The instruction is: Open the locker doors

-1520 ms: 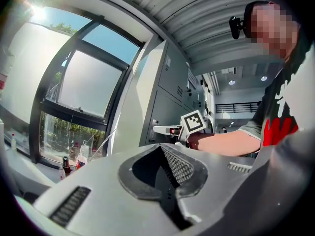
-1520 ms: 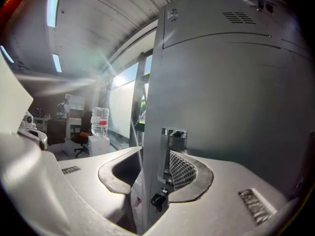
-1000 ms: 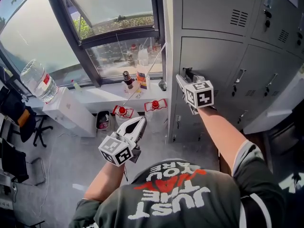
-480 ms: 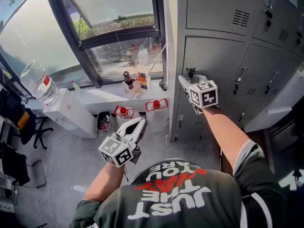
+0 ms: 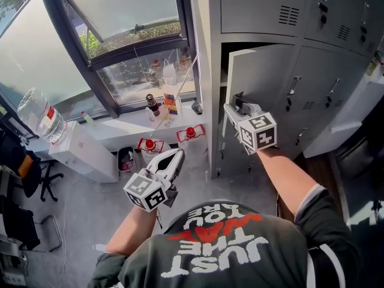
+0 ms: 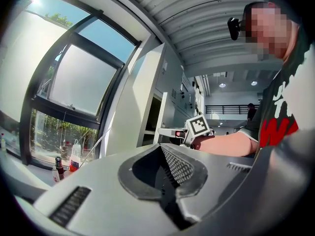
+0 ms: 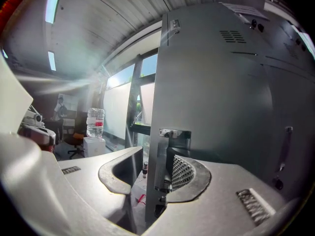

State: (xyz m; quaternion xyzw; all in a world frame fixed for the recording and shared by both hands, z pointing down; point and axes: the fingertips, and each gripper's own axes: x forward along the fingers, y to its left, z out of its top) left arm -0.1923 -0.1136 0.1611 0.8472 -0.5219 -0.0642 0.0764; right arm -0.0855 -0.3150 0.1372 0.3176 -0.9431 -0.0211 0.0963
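Holds the left claw [image 5: 179,153] low beside the window [image 5: 120,23], jaws together on nothing. Shows, from the head alone, the grey locker bank [image 5: 336,17] and, at its left end below the top row, the door [image 5: 267,77] swung partly out, a dark gap along its top. Hides the grip there behind the right claw [image 5: 231,108]. Settles it in the right gripper view: door's free edge between the jaws, just now closing but not clamped, right pad [image 7: 183,172] against the metal handle [image 7: 170,133], left jaw just clear. Looks plain, grey and flat up close.
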